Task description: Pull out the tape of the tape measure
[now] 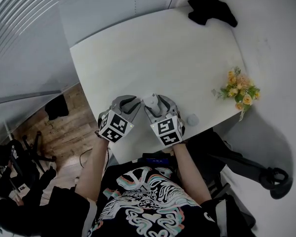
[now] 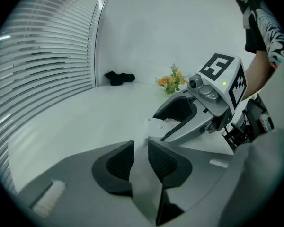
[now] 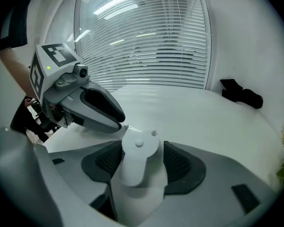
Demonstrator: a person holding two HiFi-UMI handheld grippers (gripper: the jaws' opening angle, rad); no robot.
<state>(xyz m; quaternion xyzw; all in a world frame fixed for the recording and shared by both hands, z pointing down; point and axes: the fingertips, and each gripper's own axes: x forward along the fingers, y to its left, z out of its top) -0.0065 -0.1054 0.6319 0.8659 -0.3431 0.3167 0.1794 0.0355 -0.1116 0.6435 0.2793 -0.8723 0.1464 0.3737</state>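
A small white tape measure (image 1: 150,101) hangs just above the near part of the white table (image 1: 163,53), between my two grippers. In the right gripper view its rounded case (image 3: 138,157) stands between the ribbed pads, and my right gripper (image 3: 141,148) is shut on it. My left gripper (image 2: 141,150) meets it from the left, its jaws nearly together on a thin pale strip, the tape's end (image 2: 142,169), which leads from the case (image 2: 156,126). In the head view the left gripper (image 1: 138,103) and right gripper (image 1: 156,103) almost touch at the tips.
A black cloth (image 1: 212,10) lies at the table's far right corner. A bunch of yellow flowers (image 1: 239,90) sits at the right edge. A small white round thing (image 1: 192,119) rests near the front edge by the right gripper. Window blinds (image 3: 146,41) run along the left.
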